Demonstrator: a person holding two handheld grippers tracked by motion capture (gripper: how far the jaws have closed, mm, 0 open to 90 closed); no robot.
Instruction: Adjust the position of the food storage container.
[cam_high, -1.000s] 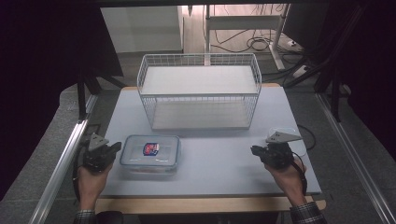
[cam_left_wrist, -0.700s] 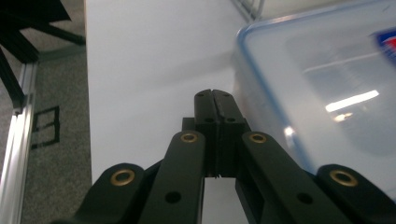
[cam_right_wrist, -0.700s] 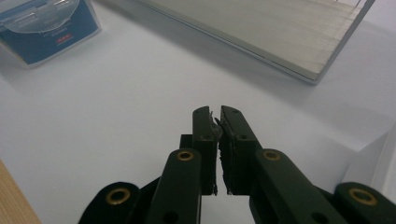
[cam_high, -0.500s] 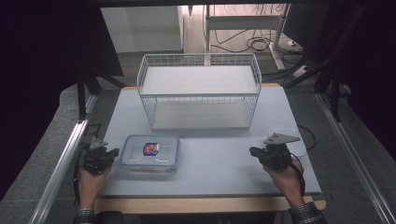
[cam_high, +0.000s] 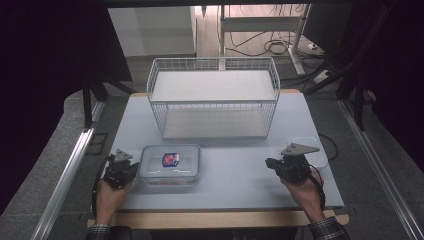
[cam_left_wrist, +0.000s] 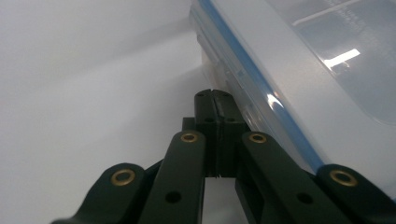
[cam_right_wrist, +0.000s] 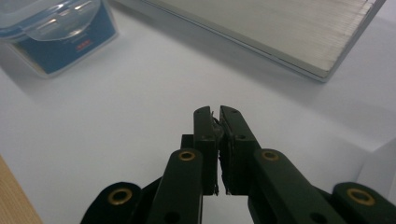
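Note:
A clear plastic container (cam_high: 170, 164) with a blue-rimmed lid lies at the front left of the table, a red and blue item inside it. My left gripper (cam_high: 133, 169) is shut and empty, low beside the container's left side. In the left gripper view its tips (cam_left_wrist: 213, 96) sit right at the container's (cam_left_wrist: 299, 65) side wall; I cannot tell whether they touch it. My right gripper (cam_high: 269, 162) hovers over bare table at the front right, shut with nothing held. In the right gripper view its jaws (cam_right_wrist: 215, 113) point toward the container (cam_right_wrist: 56, 32).
A white wire basket (cam_high: 215, 97) stands at the back middle of the table; its flat base (cam_right_wrist: 261, 28) shows in the right gripper view. A clear flat lid or tray (cam_high: 311, 150) lies just behind the right hand. The wooden table edge (cam_high: 215, 219) runs along the front.
My left hand has sunk and shifted in toward the container's left side. The right hand and the container have stayed in place.

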